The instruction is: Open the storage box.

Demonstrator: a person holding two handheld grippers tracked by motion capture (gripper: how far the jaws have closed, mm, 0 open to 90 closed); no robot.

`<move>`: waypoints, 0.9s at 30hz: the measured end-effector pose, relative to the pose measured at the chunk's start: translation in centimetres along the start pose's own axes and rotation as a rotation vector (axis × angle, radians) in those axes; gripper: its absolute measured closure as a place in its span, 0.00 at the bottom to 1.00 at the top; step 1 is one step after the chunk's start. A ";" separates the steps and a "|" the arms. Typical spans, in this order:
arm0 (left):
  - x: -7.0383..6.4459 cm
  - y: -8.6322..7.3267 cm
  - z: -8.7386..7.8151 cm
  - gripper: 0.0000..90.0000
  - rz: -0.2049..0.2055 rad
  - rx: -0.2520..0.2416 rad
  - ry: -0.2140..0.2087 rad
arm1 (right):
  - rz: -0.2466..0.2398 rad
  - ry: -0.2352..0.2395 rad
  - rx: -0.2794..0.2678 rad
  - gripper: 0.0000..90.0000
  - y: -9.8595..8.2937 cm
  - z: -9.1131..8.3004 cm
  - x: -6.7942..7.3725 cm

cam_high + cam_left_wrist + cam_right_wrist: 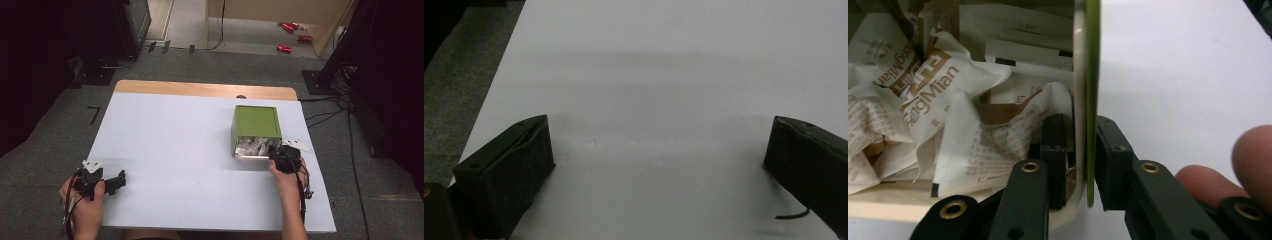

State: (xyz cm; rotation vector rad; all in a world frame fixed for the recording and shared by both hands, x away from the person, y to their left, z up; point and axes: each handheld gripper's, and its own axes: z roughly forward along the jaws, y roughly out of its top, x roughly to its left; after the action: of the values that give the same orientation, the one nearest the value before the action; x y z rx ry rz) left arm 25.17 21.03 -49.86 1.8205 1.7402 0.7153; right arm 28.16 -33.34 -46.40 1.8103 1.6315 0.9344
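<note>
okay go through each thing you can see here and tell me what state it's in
green box: lying on its side, open end toward the person.
crumpled paper wrappers: packed inside the box.
right gripper: jaws closed on the box's side wall, one inside, one outside.
left gripper: open, holding nothing, low over the table.

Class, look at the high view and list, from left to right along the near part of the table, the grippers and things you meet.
Left black two-jaw gripper held over the pale table → green box lying on its side with crumpled paper wrappers inside → right black two-jaw gripper at the box's near right corner.
</note>
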 end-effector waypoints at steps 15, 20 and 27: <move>0.0 0.0 0.0 0.00 0.000 0.000 -0.001 | -0.006 0.005 0.012 0.84 -0.4 -0.3 0.1; 0.0 0.0 0.0 0.00 0.000 -0.001 -0.001 | -0.002 0.014 0.014 0.83 -1.1 -1.1 0.0; 0.0 0.0 0.0 0.00 0.000 0.000 -0.001 | 0.001 0.033 0.001 0.82 -1.7 -2.2 -0.1</move>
State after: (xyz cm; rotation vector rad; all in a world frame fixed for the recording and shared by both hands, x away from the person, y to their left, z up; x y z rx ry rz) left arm 25.17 21.04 -49.87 1.8204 1.7397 0.7143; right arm 25.44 -33.39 -46.36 1.8058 1.6520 0.9689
